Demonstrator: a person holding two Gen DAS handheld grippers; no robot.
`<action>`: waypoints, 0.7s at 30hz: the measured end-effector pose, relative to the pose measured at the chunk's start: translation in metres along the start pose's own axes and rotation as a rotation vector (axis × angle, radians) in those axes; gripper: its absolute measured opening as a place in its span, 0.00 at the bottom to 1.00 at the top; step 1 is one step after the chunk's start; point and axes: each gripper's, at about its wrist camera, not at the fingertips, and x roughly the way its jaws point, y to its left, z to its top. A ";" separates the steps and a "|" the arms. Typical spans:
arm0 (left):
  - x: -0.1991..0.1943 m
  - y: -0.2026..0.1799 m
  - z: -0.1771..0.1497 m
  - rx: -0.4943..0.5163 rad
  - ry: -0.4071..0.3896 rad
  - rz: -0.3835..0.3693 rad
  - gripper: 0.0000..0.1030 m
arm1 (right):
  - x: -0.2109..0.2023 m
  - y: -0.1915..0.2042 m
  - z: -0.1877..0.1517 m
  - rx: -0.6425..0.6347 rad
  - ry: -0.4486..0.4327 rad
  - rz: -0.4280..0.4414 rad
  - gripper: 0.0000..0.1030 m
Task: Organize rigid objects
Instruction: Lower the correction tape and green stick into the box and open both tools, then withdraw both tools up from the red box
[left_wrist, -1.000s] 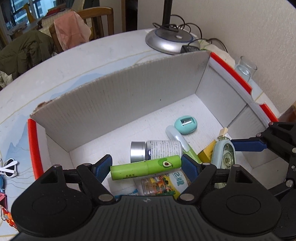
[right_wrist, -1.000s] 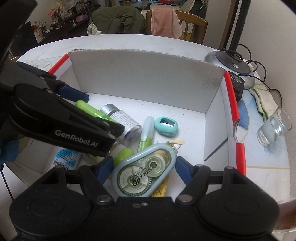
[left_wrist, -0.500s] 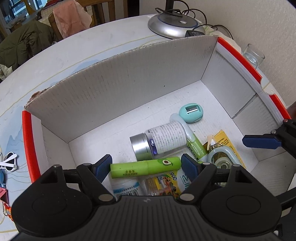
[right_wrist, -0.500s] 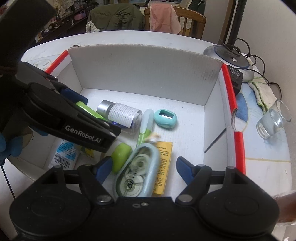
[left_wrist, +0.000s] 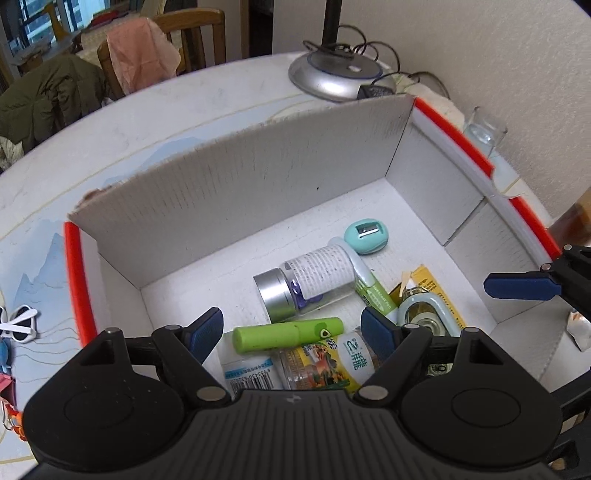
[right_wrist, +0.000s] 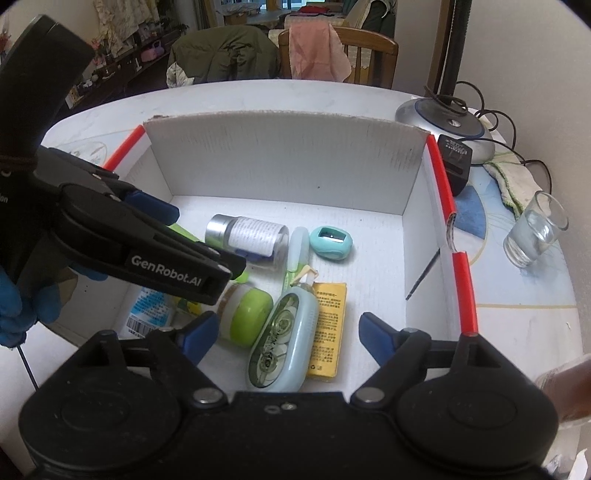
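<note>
Correction tape (right_wrist: 284, 336) lay released on box (left_wrist: 236, 192) floor; right gripper (right_wrist: 286, 334) jaws opening, clear of it. Left gripper (left_wrist: 291, 328) grasped green tube (left_wrist: 288, 334) lengthwise, probably not yet dropped. Table looked nearly cleared.

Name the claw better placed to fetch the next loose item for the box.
Right. The right claw is opening, its jaws empty, the correction tape lying on the box floor below. The left claw has the green tube between its pads.
</note>
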 end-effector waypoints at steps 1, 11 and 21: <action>-0.004 0.000 -0.001 0.002 -0.010 -0.002 0.79 | -0.002 0.001 -0.001 0.006 -0.005 0.002 0.83; -0.051 0.008 -0.012 0.002 -0.123 -0.021 0.79 | -0.032 0.016 -0.003 0.018 -0.067 -0.006 0.87; -0.106 0.040 -0.039 -0.051 -0.242 -0.056 0.79 | -0.065 0.047 0.002 0.038 -0.145 -0.002 0.95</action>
